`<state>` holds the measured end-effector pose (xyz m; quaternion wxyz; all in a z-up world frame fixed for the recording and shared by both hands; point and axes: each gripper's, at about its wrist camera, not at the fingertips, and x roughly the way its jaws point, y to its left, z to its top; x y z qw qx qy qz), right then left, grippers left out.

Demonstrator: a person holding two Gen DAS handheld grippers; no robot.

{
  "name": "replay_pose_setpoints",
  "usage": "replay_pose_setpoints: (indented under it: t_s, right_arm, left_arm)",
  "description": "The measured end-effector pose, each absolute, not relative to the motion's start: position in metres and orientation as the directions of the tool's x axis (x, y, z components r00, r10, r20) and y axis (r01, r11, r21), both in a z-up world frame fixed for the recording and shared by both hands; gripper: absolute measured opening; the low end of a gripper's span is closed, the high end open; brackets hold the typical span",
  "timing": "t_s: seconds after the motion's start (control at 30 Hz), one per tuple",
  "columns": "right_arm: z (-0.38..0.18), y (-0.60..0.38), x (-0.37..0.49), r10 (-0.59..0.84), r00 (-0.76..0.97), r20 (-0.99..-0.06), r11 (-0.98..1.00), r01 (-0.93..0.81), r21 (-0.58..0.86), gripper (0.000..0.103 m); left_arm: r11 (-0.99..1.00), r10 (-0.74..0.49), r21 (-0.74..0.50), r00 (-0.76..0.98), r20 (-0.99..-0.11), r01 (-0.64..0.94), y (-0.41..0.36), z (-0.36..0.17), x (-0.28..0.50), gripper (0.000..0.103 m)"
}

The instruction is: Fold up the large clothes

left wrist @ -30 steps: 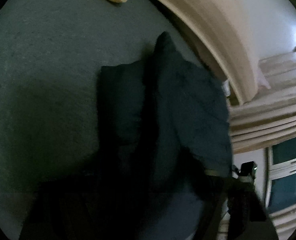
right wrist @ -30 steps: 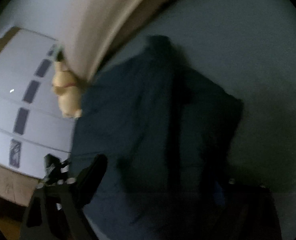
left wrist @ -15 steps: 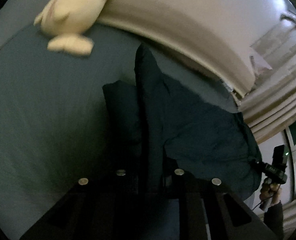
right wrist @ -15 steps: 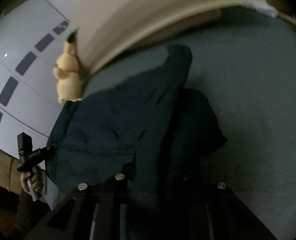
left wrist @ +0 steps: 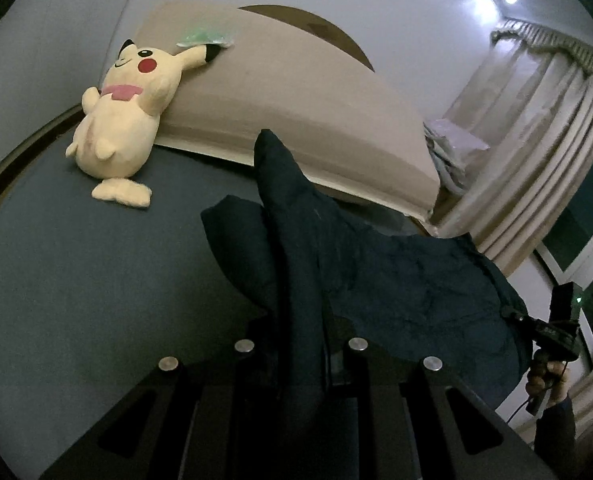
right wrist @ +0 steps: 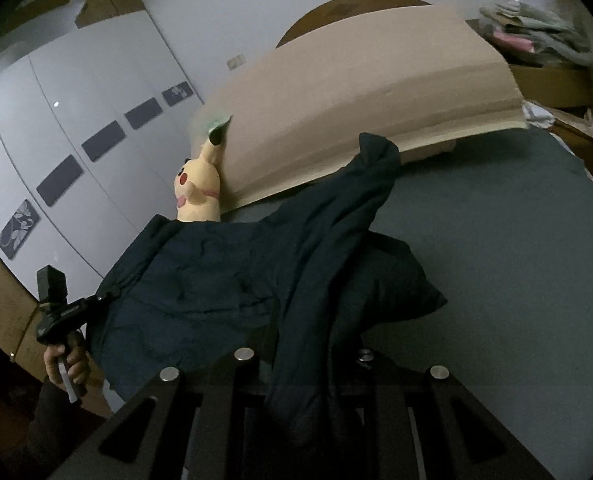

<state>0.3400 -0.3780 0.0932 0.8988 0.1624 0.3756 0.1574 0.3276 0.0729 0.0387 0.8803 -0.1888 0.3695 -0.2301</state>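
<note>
A large dark navy jacket (left wrist: 396, 288) hangs stretched between my two grippers above the bed (left wrist: 76, 280). A sleeve (left wrist: 272, 168) and a lower flap still trail on the sheet. At the bottom of the left wrist view, my left gripper (left wrist: 300, 344) is shut on one edge of the cloth. The right gripper (left wrist: 512, 314) pinches the far edge, a hand below it. In the right wrist view, my right gripper (right wrist: 304, 360) is shut on a fold of the jacket (right wrist: 216, 280). The left gripper (right wrist: 104, 298) holds the opposite corner there.
A yellow plush toy (left wrist: 128, 120) leans against the beige headboard (left wrist: 296, 100) at the bed's far left. Curtains (left wrist: 536, 140) and a window stand to the right. White wardrobe doors (right wrist: 76, 140) and cardboard boxes (right wrist: 0, 312) line the other side.
Both grippers have shut on the jacket's edges and risen, lifting most of it off the sheet. The plush toy and headboard have come into view as the cameras tilted up.
</note>
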Motion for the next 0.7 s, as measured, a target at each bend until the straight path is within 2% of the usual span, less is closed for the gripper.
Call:
replay_pose_setpoints:
  t_s: [0.1, 0.2, 0.37, 0.4, 0.43, 0.5, 0.53, 0.6, 0.7]
  right_arm:
    - [0.073, -0.38, 0.318, 0.406, 0.657, -0.635, 0.897, -0.155, 0.413, 0.018]
    - [0.036, -0.389, 0.291, 0.41, 0.639, -0.651, 0.894, -0.139, 0.427, 0.018]
    - [-0.08, -0.396, 0.273, 0.392, 0.54, -0.744, 0.884, 0.002, 0.467, 0.02]
    - [-0.097, -0.398, 0.271, 0.386, 0.52, -0.762, 0.881, 0.038, 0.472, 0.033]
    - [-0.112, -0.403, 0.269, 0.375, 0.505, -0.778, 0.876, 0.083, 0.476, 0.054]
    - [-0.129, -0.411, 0.264, 0.342, 0.514, -0.787, 0.858, 0.172, 0.485, 0.083]
    - [-0.133, -0.415, 0.261, 0.332, 0.517, -0.789, 0.844, 0.211, 0.493, 0.084]
    - [-0.129, -0.419, 0.258, 0.323, 0.534, -0.782, 0.826, 0.245, 0.509, 0.084]
    - [-0.106, -0.428, 0.246, 0.21, 0.564, -0.799, 0.845, 0.306, 0.438, 0.084]
  left_arm:
    - [0.82, -0.548, -0.512, 0.611, -0.571, 0.256, 0.078, 0.024, 0.303, 0.015]
    - [0.831, -0.532, -0.506, 0.601, -0.597, 0.232, 0.078, -0.013, 0.284, 0.016]
    - [0.875, -0.454, -0.469, 0.533, -0.714, 0.117, 0.074, -0.099, 0.264, 0.018]
    - [0.881, -0.439, -0.465, 0.521, -0.732, 0.088, 0.076, -0.115, 0.262, 0.022]
    - [0.88, -0.435, -0.471, 0.513, -0.74, 0.067, 0.079, -0.125, 0.261, 0.032]
    - [0.875, -0.422, -0.483, 0.517, -0.745, 0.018, 0.089, -0.138, 0.261, 0.046]
    - [0.873, -0.419, -0.487, 0.516, -0.747, 0.005, 0.092, -0.137, 0.26, 0.05]
    - [0.882, -0.402, -0.472, 0.51, -0.76, -0.008, 0.098, -0.128, 0.26, 0.05]
    - [0.914, -0.316, -0.405, 0.58, -0.75, -0.026, 0.118, -0.096, 0.245, 0.052]
